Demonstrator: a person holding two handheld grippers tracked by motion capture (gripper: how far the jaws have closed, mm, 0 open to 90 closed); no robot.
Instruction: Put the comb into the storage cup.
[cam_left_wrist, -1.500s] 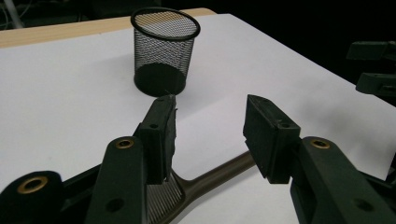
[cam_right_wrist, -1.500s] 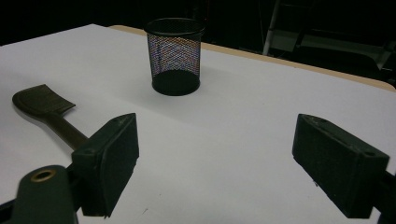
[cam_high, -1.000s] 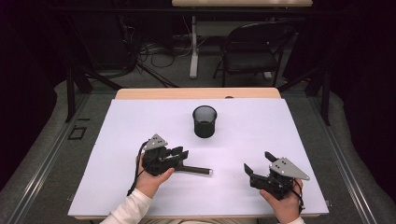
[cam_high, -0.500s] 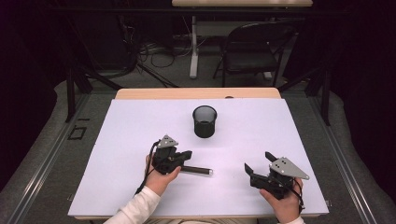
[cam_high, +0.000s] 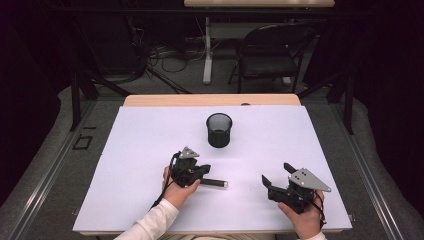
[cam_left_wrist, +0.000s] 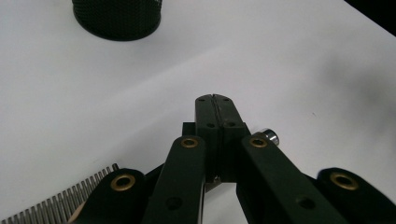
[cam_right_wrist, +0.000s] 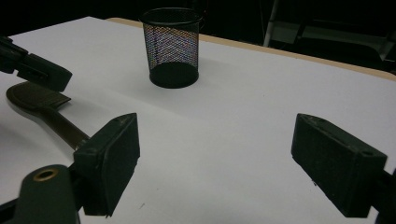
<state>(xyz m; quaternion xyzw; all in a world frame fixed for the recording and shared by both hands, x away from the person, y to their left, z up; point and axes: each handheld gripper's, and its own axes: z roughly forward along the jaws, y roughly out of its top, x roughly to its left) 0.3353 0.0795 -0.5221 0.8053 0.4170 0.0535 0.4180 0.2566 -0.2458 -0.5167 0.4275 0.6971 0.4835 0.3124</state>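
The left gripper (cam_high: 202, 171) has been moved a little to the right and lower down since the earlier pictures. It is now set right over the long dark tool (cam_high: 215, 183). Its fingers have just been closing and are now pressed together. In the left gripper view the fingers (cam_left_wrist: 208, 121) are seen shut, with only a thin line between them. The tool is passed under them. Whether the tool is pinched by them cannot be told. The tool itself has not been moved. It is laid flat on the white counter (cam_high: 325, 150), near the front and a little left of the middle. Its silver tip (cam_high: 226, 184) is pointed to the right and is seen just past the fingers (cam_left_wrist: 269, 136). A row of thin metal teeth (cam_left_wrist: 56, 196) is seen at the lower left of the left gripper view.

The right gripper (cam_high: 276, 173) has been kept in its place at the front right of the counter. It is held in a hand, well apart from the tool. Its fingers (cam_right_wrist: 109, 161) are spread wide, and nothing is held between them.

A black mesh cup (cam_high: 219, 130) is stood upright near the middle of the counter, behind the tool and apart from it. A dark chair (cam_high: 270, 55) is seen on the floor beyond the counter.
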